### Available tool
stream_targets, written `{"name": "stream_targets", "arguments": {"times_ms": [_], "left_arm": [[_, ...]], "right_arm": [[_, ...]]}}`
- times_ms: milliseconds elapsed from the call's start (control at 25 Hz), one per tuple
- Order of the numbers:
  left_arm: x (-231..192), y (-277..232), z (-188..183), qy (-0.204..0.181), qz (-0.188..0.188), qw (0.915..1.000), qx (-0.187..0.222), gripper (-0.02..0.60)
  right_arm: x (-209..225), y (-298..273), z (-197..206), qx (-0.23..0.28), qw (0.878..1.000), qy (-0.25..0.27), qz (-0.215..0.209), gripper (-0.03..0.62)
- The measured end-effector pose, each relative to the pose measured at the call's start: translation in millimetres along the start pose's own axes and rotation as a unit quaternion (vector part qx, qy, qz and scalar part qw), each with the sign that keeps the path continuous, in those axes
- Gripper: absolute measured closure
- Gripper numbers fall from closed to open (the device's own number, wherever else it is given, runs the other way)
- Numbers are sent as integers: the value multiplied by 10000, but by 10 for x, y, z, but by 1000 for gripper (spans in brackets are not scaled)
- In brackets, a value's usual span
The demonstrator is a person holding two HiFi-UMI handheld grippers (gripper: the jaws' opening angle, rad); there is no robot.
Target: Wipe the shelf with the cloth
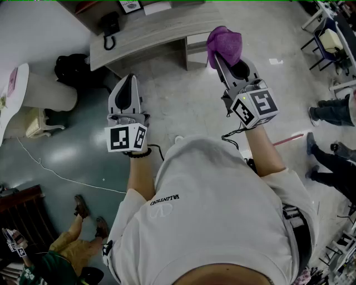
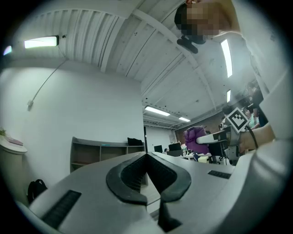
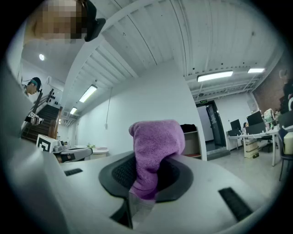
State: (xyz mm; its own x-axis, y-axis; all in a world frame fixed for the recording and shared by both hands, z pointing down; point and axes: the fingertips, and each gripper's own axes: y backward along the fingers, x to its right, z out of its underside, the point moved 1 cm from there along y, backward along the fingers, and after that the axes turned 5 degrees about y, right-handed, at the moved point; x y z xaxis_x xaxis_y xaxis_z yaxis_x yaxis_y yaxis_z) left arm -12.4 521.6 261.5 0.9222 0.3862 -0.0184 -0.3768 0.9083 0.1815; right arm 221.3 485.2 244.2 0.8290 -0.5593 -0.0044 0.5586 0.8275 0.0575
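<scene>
A purple cloth is bunched at the tip of my right gripper, which is shut on it and held up in front of the grey shelf unit. In the right gripper view the cloth stands up between the dark pads, with the shelf far behind it. My left gripper is shut with nothing in it, and hangs over the floor short of the shelf. In the left gripper view its jaws meet, and the open shelf stands against the white wall.
A black telephone and papers lie on the shelf top. A black bag and a white round table are at the left. People stand at the right, and one sits at the lower left. A cable crosses the floor.
</scene>
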Motion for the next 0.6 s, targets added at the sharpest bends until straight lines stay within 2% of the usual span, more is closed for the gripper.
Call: {"name": "stream_targets", "arguments": {"times_ms": [600], "left_arm": [[-138, -3, 0, 48, -6, 10000, 9, 583]], "right_arm": [[-104, -134, 25, -53, 9998, 142, -122, 514]]}}
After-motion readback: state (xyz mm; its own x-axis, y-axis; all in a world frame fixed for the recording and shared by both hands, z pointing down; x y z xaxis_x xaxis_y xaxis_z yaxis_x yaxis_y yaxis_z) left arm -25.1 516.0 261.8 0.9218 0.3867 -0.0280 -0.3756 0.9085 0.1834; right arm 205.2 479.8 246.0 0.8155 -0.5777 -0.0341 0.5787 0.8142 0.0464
